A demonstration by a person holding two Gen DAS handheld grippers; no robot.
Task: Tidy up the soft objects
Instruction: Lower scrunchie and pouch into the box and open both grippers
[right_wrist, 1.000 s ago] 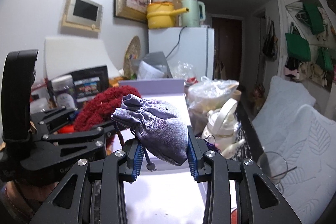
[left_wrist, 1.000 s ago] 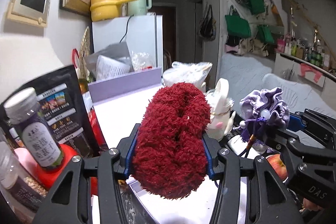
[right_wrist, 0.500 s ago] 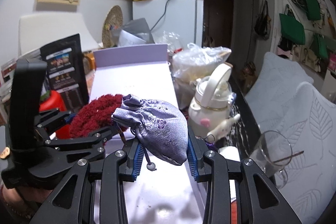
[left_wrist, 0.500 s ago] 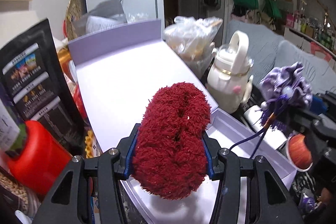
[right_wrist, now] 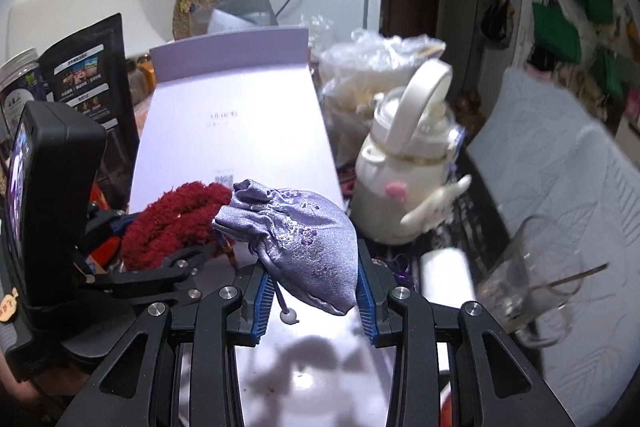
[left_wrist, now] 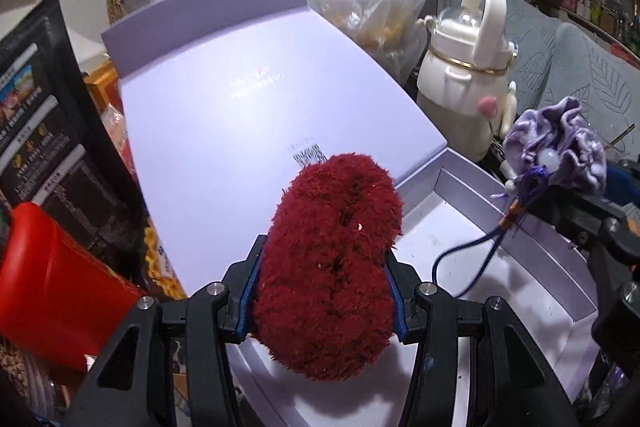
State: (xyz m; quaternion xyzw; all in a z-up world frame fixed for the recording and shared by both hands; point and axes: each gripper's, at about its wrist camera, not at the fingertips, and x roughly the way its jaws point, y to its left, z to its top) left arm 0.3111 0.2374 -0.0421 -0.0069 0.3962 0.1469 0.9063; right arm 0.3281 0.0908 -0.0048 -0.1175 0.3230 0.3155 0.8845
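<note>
L gripper (left_wrist: 324, 295) is clamped on the red fluffy item (left_wrist: 330, 263); long axis runs fwd along the fingers, tip projecting past them. R gripper (right_wrist: 312, 283) is clamped on the lilac drawstring pouch (right_wrist: 296, 239); gathered neck points left, cord and bead hang below the pads.

Key relation: both loads hang above the open lavender box (left_wrist: 516, 259). Box tray lies directly below and slightly fwd of the L gripper; raised lid (left_wrist: 248, 99) stands behind it. R gripper sits right of the L one, pouch over the tray's right wall. L load looks nearer the tray floor, though fisheye depth is unreliable.

Obstructions: white kettle (right_wrist: 404, 163) and plastic bag (right_wrist: 372, 63) just beside the box, right side; glass cup (right_wrist: 528, 275) near the R gripper; black packet (left_wrist: 48, 131) and red container (left_wrist: 52, 287) left. Pouch cord may snag the tray wall.
</note>
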